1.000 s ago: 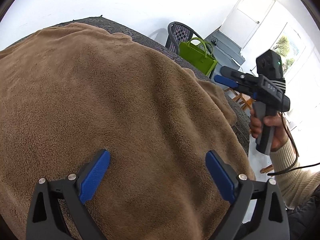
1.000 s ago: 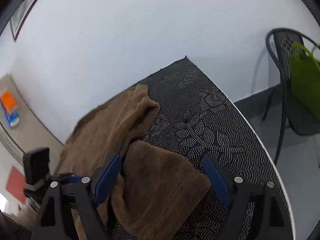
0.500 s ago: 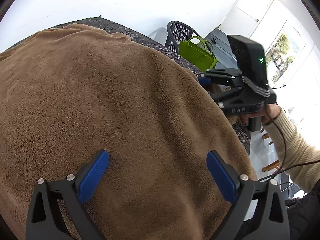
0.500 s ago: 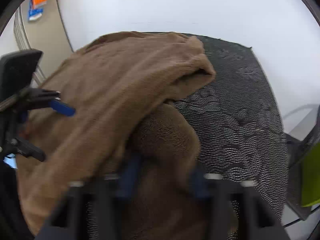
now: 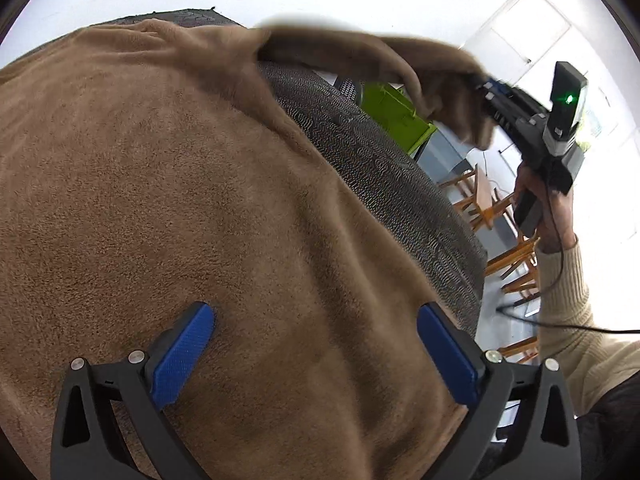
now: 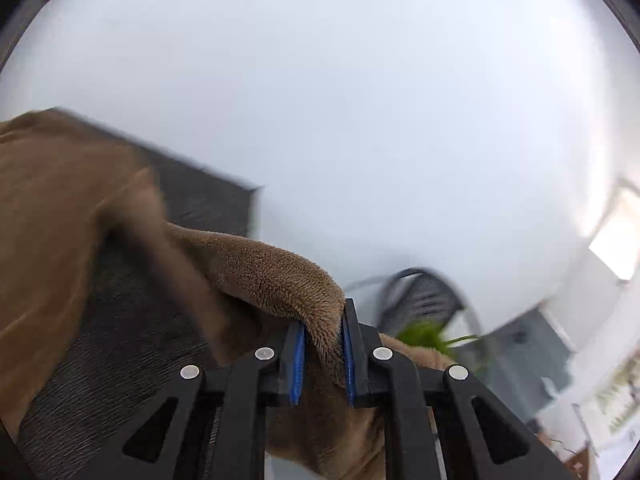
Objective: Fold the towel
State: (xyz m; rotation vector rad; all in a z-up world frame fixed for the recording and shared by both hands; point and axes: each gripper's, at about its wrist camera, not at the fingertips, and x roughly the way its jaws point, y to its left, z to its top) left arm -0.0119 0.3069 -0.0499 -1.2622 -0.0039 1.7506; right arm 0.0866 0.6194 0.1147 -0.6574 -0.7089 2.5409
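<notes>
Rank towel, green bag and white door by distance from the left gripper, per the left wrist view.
From the left gripper:
1. Brown towel: directly under and between its open fingers.
2. Green bag: upper right, beyond the table's far edge.
3. White door: farthest, upper right, in the back wall.

Black fingers with blue ribbed pads, silver screws; cream ribbed sleeve.

Fleecy matt towel – textured woven tablecloth
</notes>
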